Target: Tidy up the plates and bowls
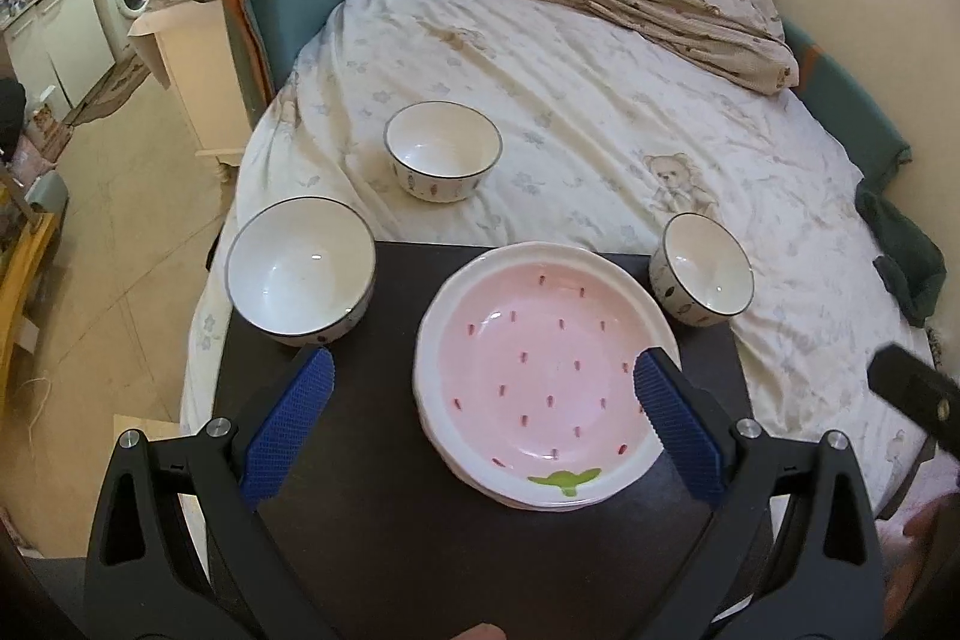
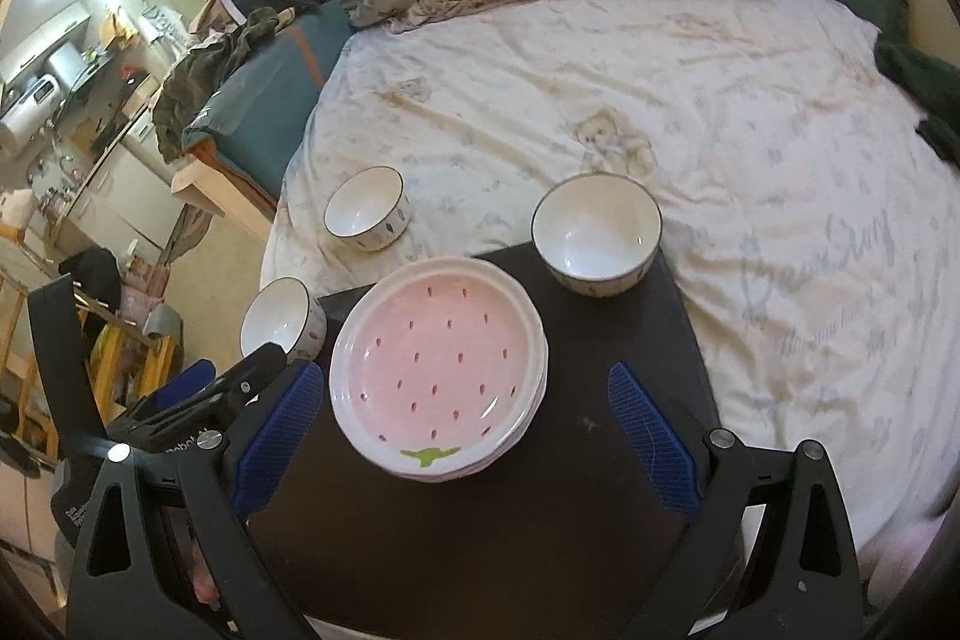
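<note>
Both claws, left claw (image 1: 483, 388) and right claw (image 2: 465, 400), are hanging wide open and empty above the desk (image 1: 384, 460), where plates (image 1: 546, 376) are apparently sitting stacked while three bowls (image 1: 300, 271) are lying scattered, unstacked.

Plates (image 1: 549, 382): glossy glazed ceramic; bowls (image 1: 300, 271): glossy white ceramic; desk (image 1: 372, 490): matt dark board; sheet (image 1: 600, 100): soft wrinkled cloth; gripper pads (image 1: 288, 424): blue textured rubber, matt black plastic arms.
</note>
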Action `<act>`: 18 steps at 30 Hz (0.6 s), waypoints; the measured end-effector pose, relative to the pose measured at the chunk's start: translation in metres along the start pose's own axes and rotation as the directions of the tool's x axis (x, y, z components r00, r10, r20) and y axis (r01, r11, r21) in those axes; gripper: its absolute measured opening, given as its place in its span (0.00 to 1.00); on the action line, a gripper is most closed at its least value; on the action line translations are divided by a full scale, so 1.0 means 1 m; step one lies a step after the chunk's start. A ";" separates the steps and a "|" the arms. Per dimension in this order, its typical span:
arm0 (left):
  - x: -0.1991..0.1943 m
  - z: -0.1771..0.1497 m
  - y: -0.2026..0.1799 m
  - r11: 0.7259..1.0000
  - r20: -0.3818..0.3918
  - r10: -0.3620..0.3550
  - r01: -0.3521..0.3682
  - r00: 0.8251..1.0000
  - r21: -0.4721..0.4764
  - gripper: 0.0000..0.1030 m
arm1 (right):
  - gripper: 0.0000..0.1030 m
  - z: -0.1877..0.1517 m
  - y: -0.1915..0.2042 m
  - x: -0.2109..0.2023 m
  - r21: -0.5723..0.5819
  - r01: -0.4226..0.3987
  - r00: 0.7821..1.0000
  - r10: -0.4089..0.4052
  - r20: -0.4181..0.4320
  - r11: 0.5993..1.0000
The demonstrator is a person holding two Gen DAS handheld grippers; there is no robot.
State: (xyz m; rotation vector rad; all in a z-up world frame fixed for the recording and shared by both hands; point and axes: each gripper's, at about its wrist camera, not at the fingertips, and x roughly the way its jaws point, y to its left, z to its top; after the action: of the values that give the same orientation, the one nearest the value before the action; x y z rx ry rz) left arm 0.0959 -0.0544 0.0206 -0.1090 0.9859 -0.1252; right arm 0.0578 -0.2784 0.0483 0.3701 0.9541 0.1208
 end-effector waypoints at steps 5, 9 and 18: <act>0.007 0.015 -0.026 0.999 -0.014 -0.028 0.028 1.000 0.022 0.96 | 0.96 0.017 -0.022 0.008 0.024 -0.010 1.000 0.010 -0.001 1.000; 0.015 0.031 -0.051 0.996 -0.009 -0.002 0.003 1.000 0.087 0.96 | 0.96 0.035 -0.041 0.015 0.018 -0.008 1.000 0.008 0.021 1.000; 0.059 0.070 -0.077 0.996 -0.103 0.000 0.010 0.995 0.094 0.96 | 0.96 0.073 -0.089 0.042 0.099 -0.013 0.999 0.008 0.052 0.995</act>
State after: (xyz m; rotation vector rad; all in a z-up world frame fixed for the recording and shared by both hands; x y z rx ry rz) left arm 0.1821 -0.1369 0.0213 -0.0184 1.0812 -0.1831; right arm 0.1363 -0.3690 0.0222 0.4684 0.9089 0.0731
